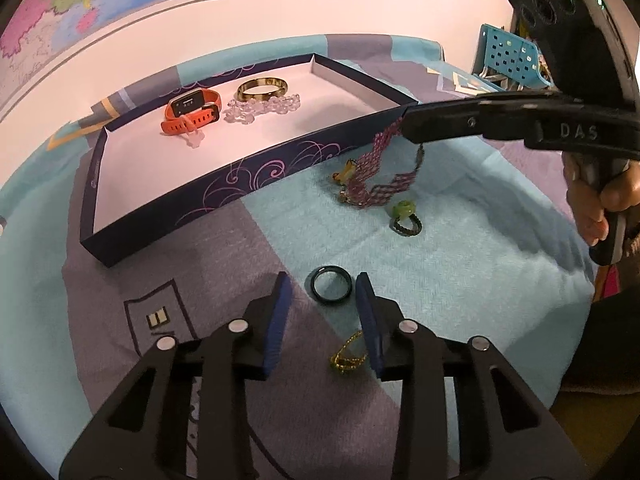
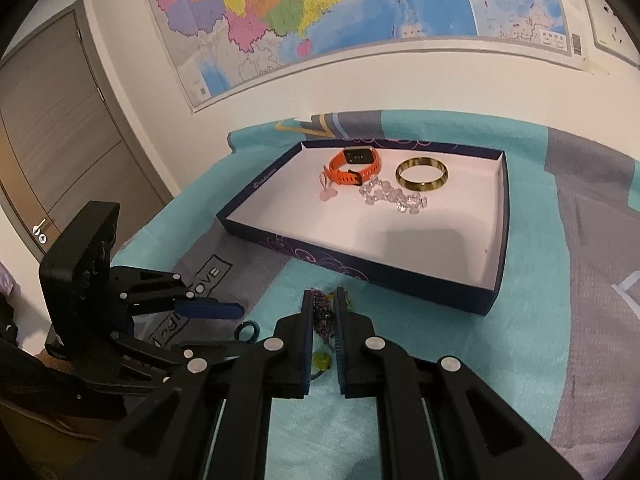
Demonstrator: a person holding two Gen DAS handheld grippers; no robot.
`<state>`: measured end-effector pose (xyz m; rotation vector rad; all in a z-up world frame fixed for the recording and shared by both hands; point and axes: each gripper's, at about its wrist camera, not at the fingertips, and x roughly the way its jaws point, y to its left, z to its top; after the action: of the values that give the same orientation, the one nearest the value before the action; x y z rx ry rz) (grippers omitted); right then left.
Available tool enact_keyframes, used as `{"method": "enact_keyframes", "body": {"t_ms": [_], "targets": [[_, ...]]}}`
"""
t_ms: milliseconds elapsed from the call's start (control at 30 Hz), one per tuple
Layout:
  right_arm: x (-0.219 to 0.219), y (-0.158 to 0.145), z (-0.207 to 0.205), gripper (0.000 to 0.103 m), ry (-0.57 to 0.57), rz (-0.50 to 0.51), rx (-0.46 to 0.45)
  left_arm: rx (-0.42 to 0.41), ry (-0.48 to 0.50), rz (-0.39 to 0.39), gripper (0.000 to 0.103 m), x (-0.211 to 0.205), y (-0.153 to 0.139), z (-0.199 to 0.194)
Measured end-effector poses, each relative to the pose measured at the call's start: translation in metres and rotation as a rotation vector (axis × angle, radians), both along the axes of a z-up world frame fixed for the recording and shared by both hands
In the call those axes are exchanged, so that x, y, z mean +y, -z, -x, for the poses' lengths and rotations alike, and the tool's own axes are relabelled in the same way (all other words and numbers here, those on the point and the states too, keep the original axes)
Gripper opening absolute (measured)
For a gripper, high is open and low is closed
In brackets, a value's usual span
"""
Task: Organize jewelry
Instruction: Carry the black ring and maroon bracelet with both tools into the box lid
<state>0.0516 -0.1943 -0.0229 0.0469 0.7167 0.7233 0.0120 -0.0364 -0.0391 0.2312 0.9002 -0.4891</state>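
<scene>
**Pink beaded bracelet lifted beside the box**

Pink and purple beads hang from the right gripper [image 1: 404, 128], whose fingers are pinched closed on one end of the beaded bracelet [image 1: 380, 176]; the piece dangles just outside the near wall of the dark blue box [image 1: 224, 184], its lower loops draped down to the turquoise blanket [image 1: 460, 264]. From the right wrist view the same beads show between the two narrow-set fingers [image 2: 306, 320].

Inside the box lie an orange smartwatch [image 1: 192, 112], a gold bangle [image 1: 262, 89] and a clear crystal bracelet [image 1: 262, 109], close together toward the far side.

On the blanket near the hanging beads sits a green ring [image 1: 402, 210] touching a dark braided loop [image 1: 408, 226]. The left gripper [image 1: 324, 296] hovers low with its blue pads [image 1: 280, 312] spread wide, holding nothing. A black ring [image 1: 332, 283] lies on the blanket between the tips, and a gold chain [image 1: 348, 356] is bunched further back between the fingers.
</scene>
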Motion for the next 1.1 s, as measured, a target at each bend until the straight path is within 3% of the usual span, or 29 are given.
{"method": "enact_keyframes", "body": {"t_ms": [67,567,1100], "targets": [[-0.001,-0.002,0.000,0.008,0.002,-0.004,-0.006,0.002,0.005,0.002,0.023,-0.001,0.000,0.000],[-0.002,-0.028,-0.006,0.008,0.001,-0.025,-0.071,-0.049,-0.052,0.059,0.022,0.009,-0.023,-0.005],[0.005,-0.049,-0.035,0.008,0.012,-0.035,-0.110,-0.104,-0.106,0.087,0.023,0.017,-0.052,-0.044]]}}
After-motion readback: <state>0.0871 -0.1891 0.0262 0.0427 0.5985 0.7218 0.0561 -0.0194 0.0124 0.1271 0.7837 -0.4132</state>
